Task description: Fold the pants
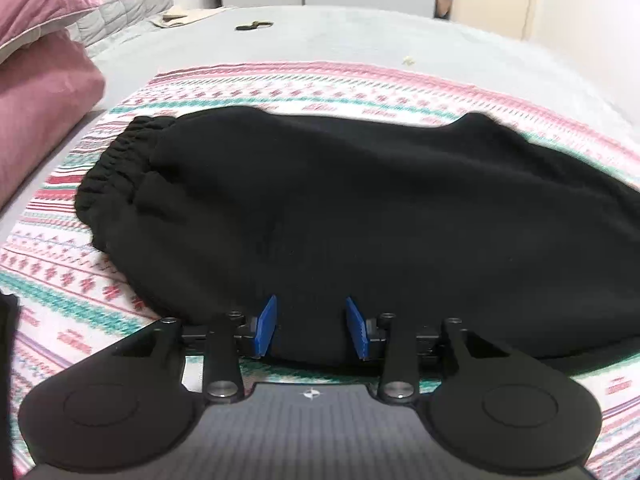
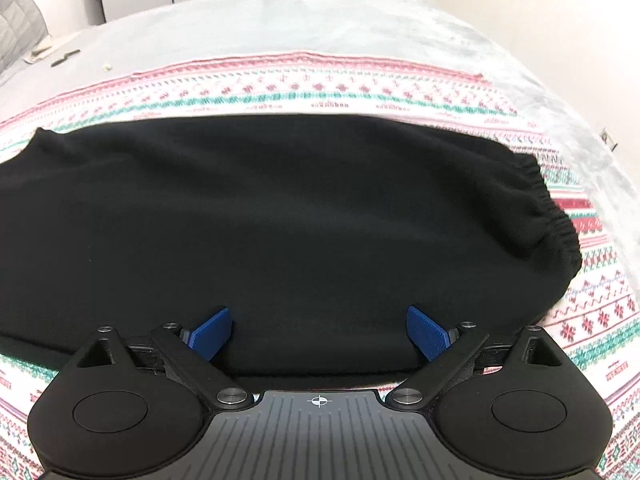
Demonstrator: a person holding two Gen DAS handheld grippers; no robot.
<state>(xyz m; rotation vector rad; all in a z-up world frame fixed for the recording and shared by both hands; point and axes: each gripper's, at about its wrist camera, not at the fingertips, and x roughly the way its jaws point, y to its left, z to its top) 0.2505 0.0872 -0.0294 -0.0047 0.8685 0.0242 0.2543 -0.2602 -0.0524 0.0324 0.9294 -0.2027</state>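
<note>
Black pants lie flat on a patterned blanket, legs stacked, elastic waistband at the left. In the right wrist view the pants end in an elastic cuff at the right. My left gripper is open, its blue pads astride the near edge of the pants. My right gripper is open wide, its blue pads over the near edge of the pants; neither pinches cloth.
The blanket lies on a grey bed. Pink pillows are stacked at the left. A small dark object and a cloth lie at the far side. Walls and doors stand behind.
</note>
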